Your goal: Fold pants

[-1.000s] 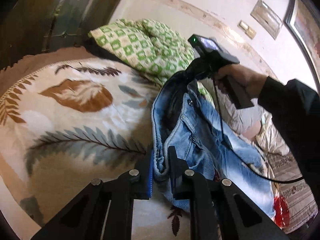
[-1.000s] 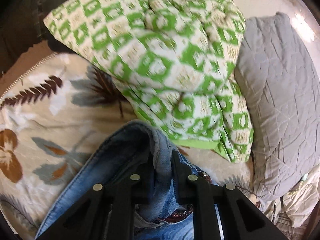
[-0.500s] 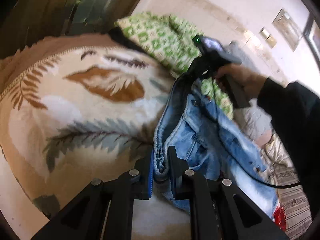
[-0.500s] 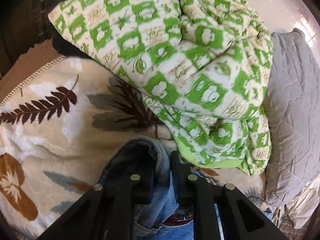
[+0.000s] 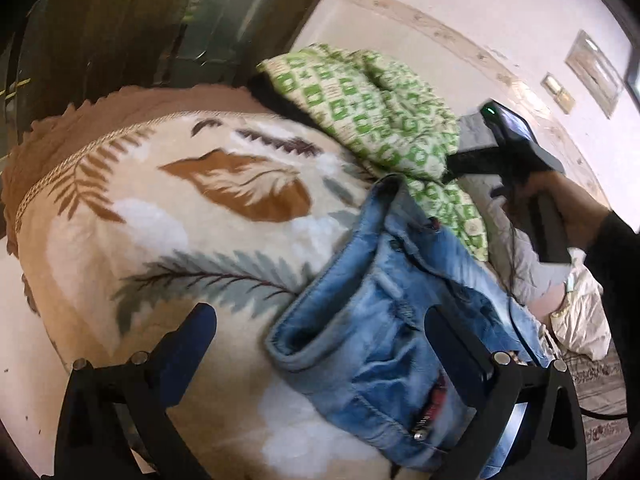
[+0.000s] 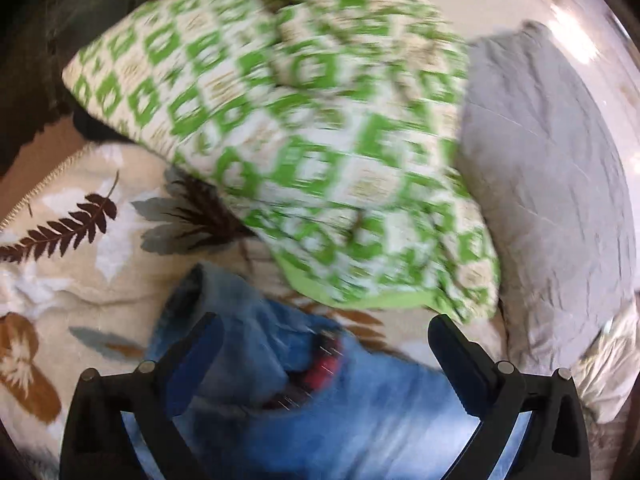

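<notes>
The blue jeans (image 5: 384, 312) lie bunched on the leaf-patterned blanket (image 5: 168, 216), waistband toward me. My left gripper (image 5: 320, 332) is open, its jaws wide apart over the waistband, holding nothing. My right gripper (image 6: 324, 336) is open too, just above the jeans (image 6: 280, 392), which look blurred in the right wrist view. The right gripper's body (image 5: 504, 148) shows in the left wrist view, held in a hand beyond the far end of the waistband.
A green-and-white checked quilt (image 6: 304, 132) is piled at the head of the bed, close behind the jeans. A grey pillow (image 6: 552, 184) lies to its right. Dark wooden furniture (image 5: 120, 28) stands beyond the bed's left edge. More bedding (image 5: 580, 316) lies at the right.
Both grippers were shut on the jeans' waistband and have opened. The jeans have dropped onto the blanket. The right gripper has pulled back and up from the waistband.
</notes>
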### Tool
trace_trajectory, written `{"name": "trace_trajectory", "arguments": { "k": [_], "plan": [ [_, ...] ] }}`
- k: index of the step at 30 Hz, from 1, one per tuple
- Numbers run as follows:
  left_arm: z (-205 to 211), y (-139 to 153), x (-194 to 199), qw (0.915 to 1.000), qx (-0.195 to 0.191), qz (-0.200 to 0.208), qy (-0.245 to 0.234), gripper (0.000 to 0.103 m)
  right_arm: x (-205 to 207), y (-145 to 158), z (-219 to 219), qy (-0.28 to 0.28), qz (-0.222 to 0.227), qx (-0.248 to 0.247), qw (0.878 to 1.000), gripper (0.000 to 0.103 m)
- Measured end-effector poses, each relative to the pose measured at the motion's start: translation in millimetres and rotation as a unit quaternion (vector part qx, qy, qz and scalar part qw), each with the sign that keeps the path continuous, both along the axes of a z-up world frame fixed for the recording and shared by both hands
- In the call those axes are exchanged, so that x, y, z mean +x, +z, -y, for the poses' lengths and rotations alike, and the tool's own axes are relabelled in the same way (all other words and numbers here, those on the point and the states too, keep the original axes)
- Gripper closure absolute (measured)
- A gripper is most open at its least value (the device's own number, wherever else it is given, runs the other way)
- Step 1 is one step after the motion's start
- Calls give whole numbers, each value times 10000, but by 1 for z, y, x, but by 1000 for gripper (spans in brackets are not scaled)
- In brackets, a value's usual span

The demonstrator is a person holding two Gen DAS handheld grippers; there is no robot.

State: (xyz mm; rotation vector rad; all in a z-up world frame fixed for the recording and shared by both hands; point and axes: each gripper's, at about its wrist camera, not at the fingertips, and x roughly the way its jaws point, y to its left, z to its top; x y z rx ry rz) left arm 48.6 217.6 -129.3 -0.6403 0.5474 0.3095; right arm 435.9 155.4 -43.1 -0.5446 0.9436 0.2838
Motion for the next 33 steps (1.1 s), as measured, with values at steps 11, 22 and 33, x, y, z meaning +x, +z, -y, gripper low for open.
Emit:
{"name": "trace_trajectory", "arguments": {
  "k": [11, 22, 33],
  "plan": [
    [84, 39, 35, 9896, 958, 92, -1067, 0, -46, 61, 280, -1290, 28, 743, 9888, 0],
    [216, 108, 134, 8964, 2111, -66, -3898, 0, -99, 41, 518, -2419, -410, 1764, 9533, 0],
    [306, 83, 271, 7733, 3277, -943, -5346, 0, -52, -9, 545, -2473, -981, 2551, 9296, 0]
  ]
}}
